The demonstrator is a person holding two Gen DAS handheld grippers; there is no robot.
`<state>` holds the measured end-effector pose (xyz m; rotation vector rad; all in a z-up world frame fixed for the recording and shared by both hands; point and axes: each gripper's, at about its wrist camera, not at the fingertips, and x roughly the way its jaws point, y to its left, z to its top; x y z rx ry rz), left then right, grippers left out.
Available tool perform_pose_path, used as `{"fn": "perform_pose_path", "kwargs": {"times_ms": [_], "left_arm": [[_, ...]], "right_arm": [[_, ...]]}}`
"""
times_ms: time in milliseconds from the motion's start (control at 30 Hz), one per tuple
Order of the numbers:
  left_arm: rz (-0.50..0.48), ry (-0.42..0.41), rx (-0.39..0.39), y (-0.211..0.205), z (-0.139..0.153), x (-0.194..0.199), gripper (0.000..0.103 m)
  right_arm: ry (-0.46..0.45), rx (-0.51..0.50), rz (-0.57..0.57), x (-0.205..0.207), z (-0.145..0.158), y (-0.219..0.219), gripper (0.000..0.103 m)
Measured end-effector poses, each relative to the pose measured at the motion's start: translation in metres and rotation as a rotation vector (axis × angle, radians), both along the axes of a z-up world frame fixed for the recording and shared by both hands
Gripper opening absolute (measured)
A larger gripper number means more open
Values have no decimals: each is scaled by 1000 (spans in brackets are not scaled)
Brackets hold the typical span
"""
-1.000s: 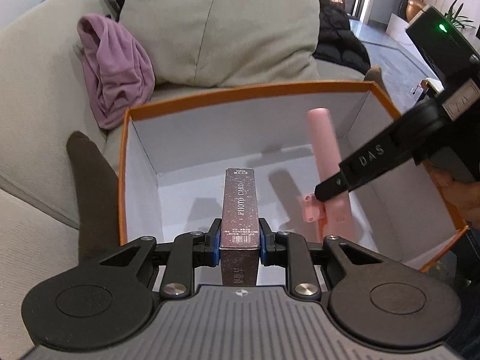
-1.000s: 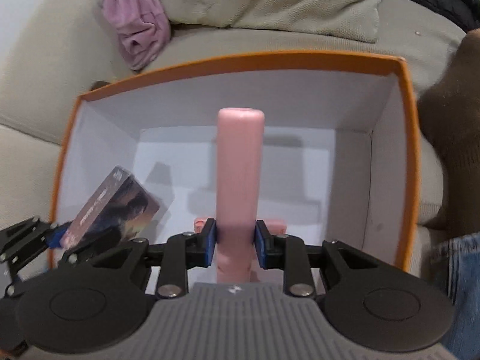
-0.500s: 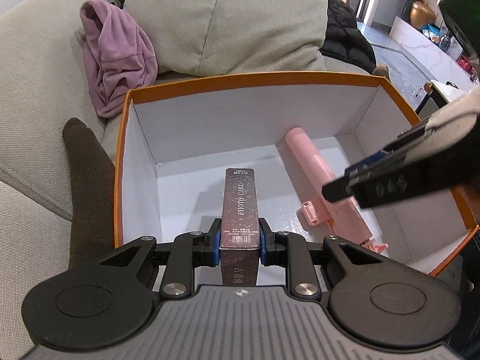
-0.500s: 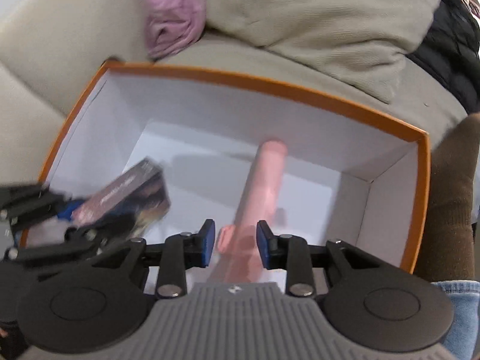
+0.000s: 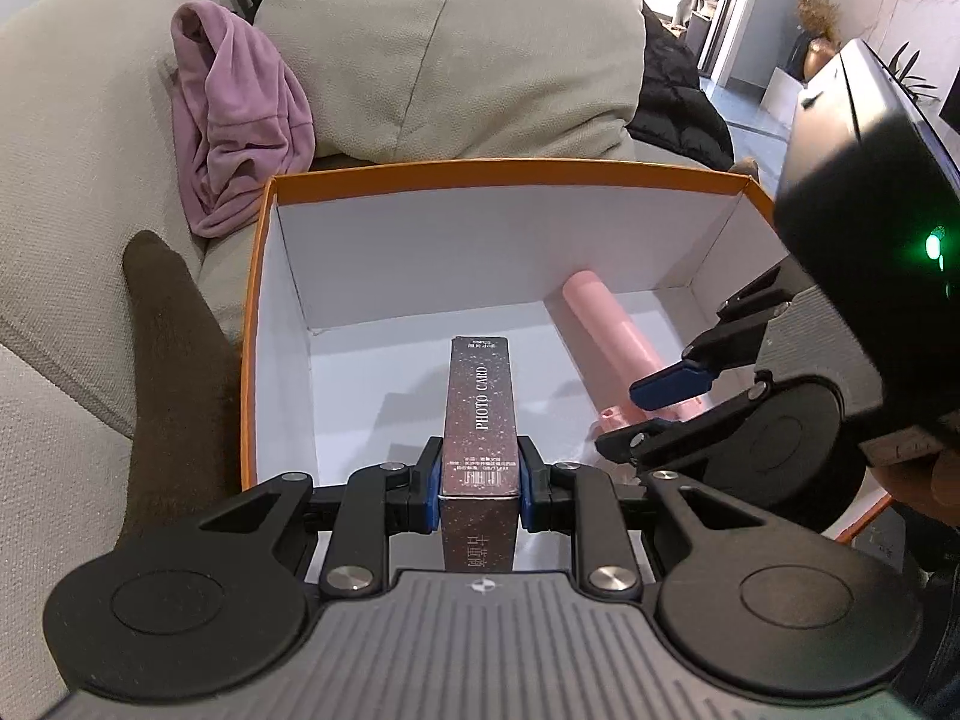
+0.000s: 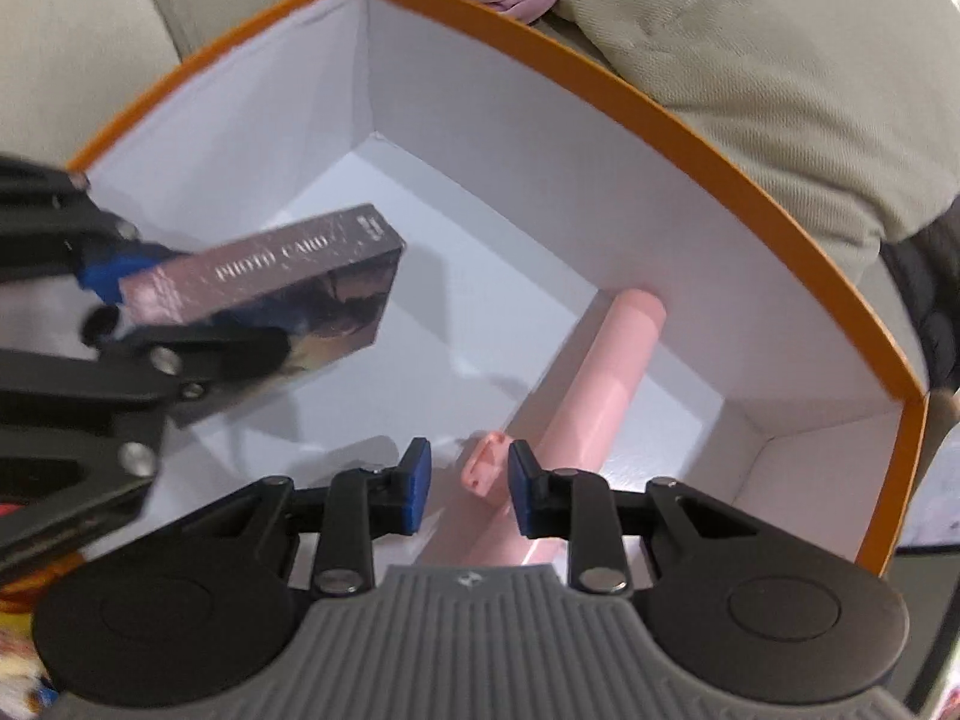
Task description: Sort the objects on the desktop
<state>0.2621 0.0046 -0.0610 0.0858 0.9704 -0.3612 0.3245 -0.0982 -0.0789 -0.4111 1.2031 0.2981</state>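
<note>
The dark photo card box (image 5: 480,420) sits tight between the blue pads of the left gripper (image 5: 479,483) — it is squeezed and held up over the inside of the big box (image 5: 504,171), which is white inside with an orange rim. The pink stick (image 5: 618,336) lies flat on the white floor of the big box, along its right side, one end near the far wall. The right gripper (image 6: 469,487) hangs just above the stick's near end — its jaws are apart, have just closed a little, and grip nothing. The big box rests on a beige sofa (image 5: 72,180), with a purple cloth (image 5: 234,132) and a cushion (image 5: 456,42) behind it.
</note>
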Motion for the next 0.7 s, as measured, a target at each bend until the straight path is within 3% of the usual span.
{"fn": "perform_pose_path", "kwargs": {"times_ms": [100,267,300,433,533,600,700], "left_arm": [[-8,0,-1,0,-3,1,26],[-13,1,5,0,-7,0,26],[-14,3,3,0,-7,0,26],[-15,0,3,-1,-10,0,26],[-13,0,8,-3,-13,2,26],[-11,4,24,-6,-16,4,26],[4,9,34,-10,-19,8,26]], "right_arm": [[2,-54,28,-5,-4,-2,28],[18,-114,-60,4,-17,-28,24],[28,-105,-86,7,-18,-36,13],[59,-16,-169,13,-14,-56,10],[24,-8,-152,6,-6,-55,14],[3,2,-136,0,0,-52,29],[11,70,-123,-4,3,-48,31]]}}
